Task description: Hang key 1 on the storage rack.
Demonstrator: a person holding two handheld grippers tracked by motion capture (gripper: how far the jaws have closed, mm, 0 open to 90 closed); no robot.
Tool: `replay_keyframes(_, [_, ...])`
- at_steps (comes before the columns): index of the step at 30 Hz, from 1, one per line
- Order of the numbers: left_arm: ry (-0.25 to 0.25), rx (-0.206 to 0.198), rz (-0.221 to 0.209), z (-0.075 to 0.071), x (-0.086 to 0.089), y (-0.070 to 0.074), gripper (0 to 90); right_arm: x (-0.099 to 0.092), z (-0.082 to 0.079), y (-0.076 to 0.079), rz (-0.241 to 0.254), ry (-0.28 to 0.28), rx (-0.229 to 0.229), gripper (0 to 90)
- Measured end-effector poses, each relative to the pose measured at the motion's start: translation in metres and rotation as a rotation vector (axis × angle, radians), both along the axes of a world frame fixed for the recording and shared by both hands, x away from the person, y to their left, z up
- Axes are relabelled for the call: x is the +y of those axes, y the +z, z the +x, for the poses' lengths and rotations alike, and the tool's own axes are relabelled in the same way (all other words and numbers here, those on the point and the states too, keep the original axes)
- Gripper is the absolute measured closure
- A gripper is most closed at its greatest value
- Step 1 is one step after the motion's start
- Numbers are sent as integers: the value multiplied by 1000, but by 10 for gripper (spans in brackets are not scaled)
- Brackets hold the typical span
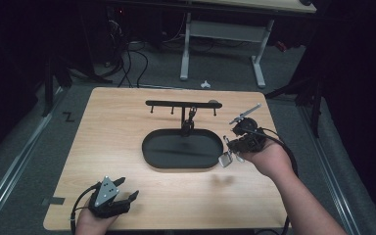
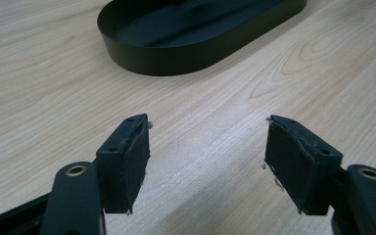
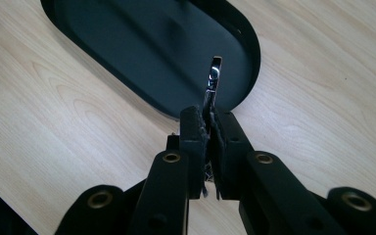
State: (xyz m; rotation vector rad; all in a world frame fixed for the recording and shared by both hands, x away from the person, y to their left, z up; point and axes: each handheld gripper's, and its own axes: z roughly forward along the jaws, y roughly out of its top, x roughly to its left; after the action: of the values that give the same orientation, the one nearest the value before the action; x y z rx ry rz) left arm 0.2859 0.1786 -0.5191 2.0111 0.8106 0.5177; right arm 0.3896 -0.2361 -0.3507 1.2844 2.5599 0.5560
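Observation:
My right gripper [image 3: 208,117] is shut on a small shiny metal piece [image 3: 214,78] that sticks out past the pads, edge-on. In the high view the right gripper [image 1: 228,149] hangs over the table just off the right end of the black oval tray [image 1: 149,152], with the silvery piece [image 1: 224,159] at its tips. A black rack [image 1: 182,104] with several small hooks stands on a post at the tray's far side. My left gripper [image 1: 127,188] rests near the table's front left corner. Its jaws stand open over bare wood [image 2: 208,147], pointing toward the tray [image 2: 176,61].
The wooden table [image 1: 117,127] carries the tray and rack. A white desk frame [image 1: 220,44] and cables stand on the grey floor beyond the far edge. The table's front edge runs just behind my left hand.

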Motion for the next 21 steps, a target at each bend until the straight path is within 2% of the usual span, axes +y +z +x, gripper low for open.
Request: replay_keyframes(21, [5, -2, -1, 0, 2, 0, 335, 14, 31, 17, 37, -2, -40, 847])
